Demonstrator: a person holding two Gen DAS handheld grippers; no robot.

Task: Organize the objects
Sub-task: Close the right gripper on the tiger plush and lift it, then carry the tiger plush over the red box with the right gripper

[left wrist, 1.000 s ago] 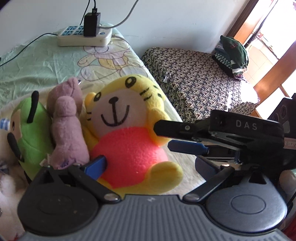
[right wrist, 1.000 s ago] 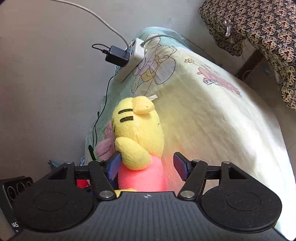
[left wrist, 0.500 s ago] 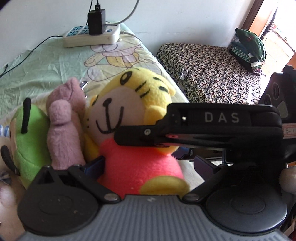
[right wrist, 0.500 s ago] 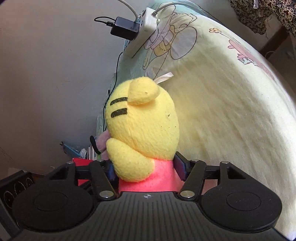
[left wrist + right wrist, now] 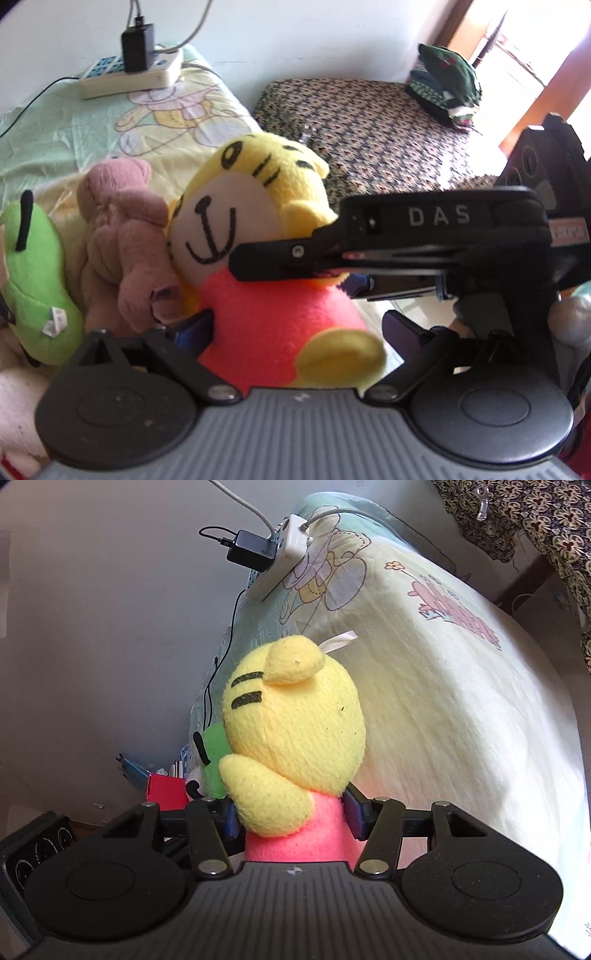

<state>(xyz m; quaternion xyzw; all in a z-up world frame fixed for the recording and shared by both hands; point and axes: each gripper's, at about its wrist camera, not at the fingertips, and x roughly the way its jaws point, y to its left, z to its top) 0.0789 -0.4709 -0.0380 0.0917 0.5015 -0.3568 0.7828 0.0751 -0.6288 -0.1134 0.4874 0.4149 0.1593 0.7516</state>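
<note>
Pinching the yellow tiger toy [image 5: 295,720] at its pink body, your right gripper [image 5: 293,818] presses both blue pads against it. Your left gripper [image 5: 295,328] stands spread around the same toy, which leans against a mauve bear [image 5: 122,236] on the bedsheet [image 5: 461,709].

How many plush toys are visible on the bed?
3 clearly: the yellow tiger toy in front between the gripper fingers, the pink bear to its left, the green toy further left. A pale fuzzy shape at the lower left edge may be another.
</note>
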